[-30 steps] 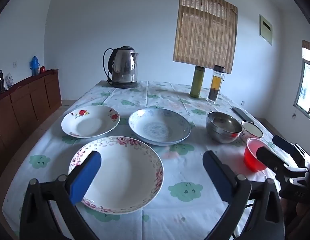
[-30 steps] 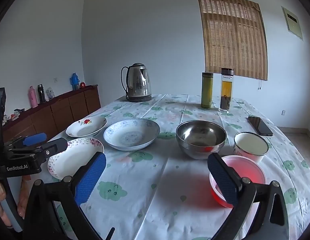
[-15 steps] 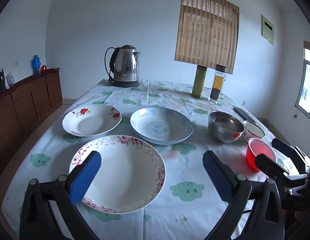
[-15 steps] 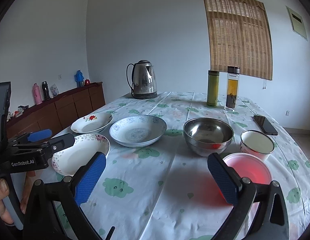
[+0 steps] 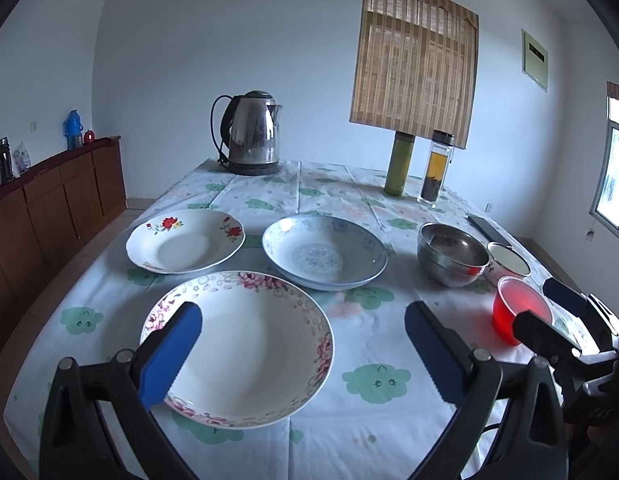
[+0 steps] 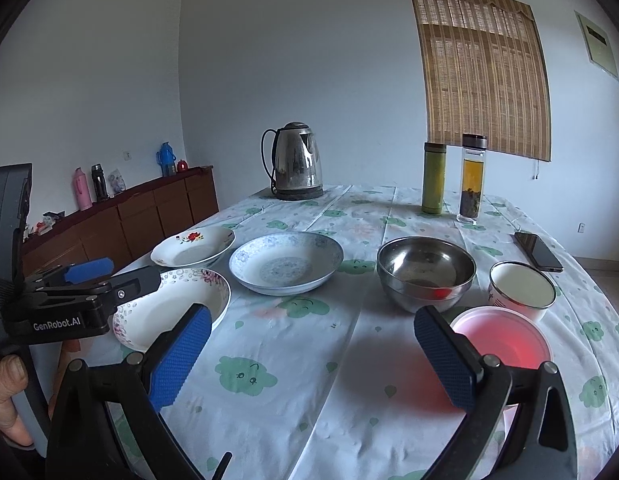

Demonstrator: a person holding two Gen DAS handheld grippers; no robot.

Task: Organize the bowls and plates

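While you hold both tools over the near edge of the table, nothing is caught in them. Your left gripper has its jaws wide apart, and its left blue pad hangs over the pink flower plate. Your right gripper has its jaws wide apart too, with only the cloth showing between them. Its right pad sits in front of the red bowl.

Use the blue plate as your middle mark. The pink flower plate lies in front of it, close to you, with their rims nearly touching. The red flower plate lies to its left, just beside it. The metal bowl stands to its right. Past the metal bowl is the white cup, and the red bowl sits in front of that cup, nearest your right gripper.

Far behind the blue plate stands the kettle. The green bottle and the tea bottle stand behind it to the right, side by side. A phone lies flat beyond the white cup. Your hand shows at the left edge of the right camera's view, holding the left tool's handle.
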